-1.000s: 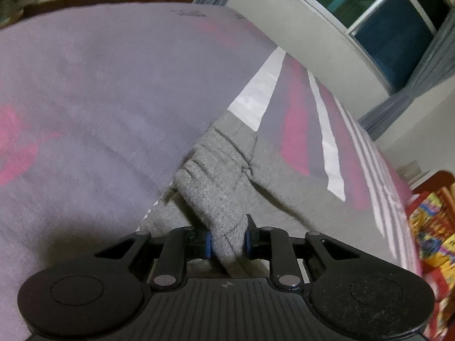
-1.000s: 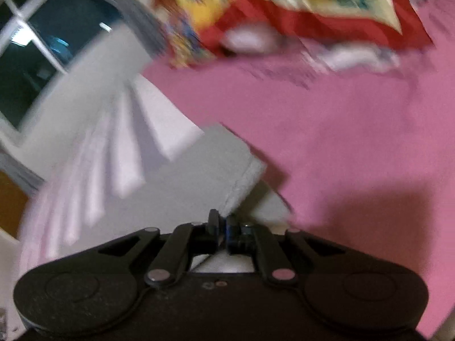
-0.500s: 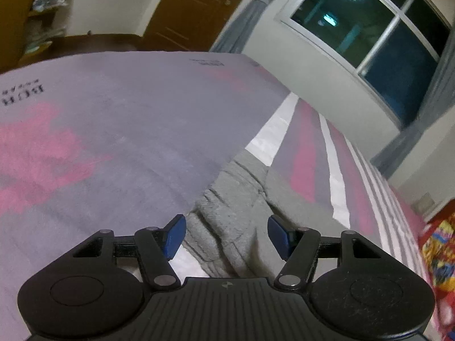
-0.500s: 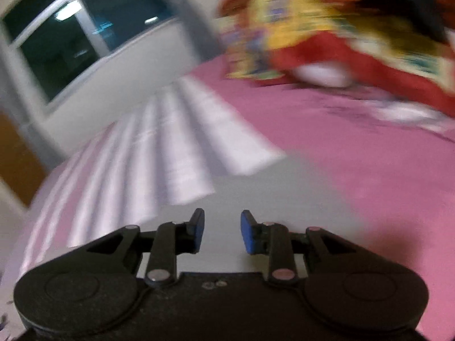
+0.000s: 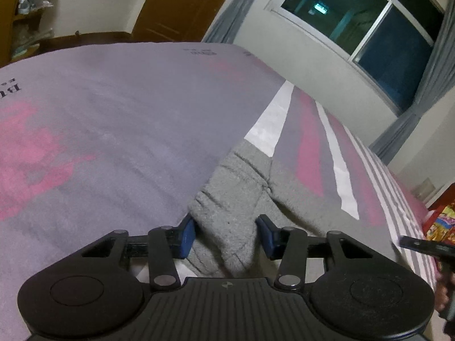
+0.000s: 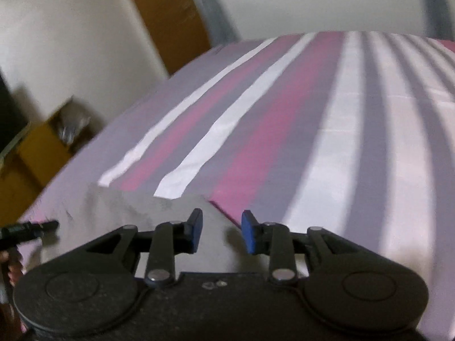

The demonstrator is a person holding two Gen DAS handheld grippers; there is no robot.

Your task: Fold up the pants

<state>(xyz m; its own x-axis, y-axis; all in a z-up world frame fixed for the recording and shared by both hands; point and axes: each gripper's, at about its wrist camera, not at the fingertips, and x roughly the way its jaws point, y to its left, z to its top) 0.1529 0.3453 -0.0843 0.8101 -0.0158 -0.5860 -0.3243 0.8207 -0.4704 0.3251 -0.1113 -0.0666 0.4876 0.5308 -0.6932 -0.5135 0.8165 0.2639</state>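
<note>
The bed (image 5: 119,119), in grey, pink and white stripes, carries my grey pants (image 5: 227,199), which lie bunched near its striped side. A second ago both tools pinched the fabric; since then I have let go. My left hand-held gripper (image 5: 226,234) stands wide, straddling a fold without clamping it. My right hand-held gripper (image 6: 221,231) is also parted, above a flat pants corner (image 6: 142,207).
</note>
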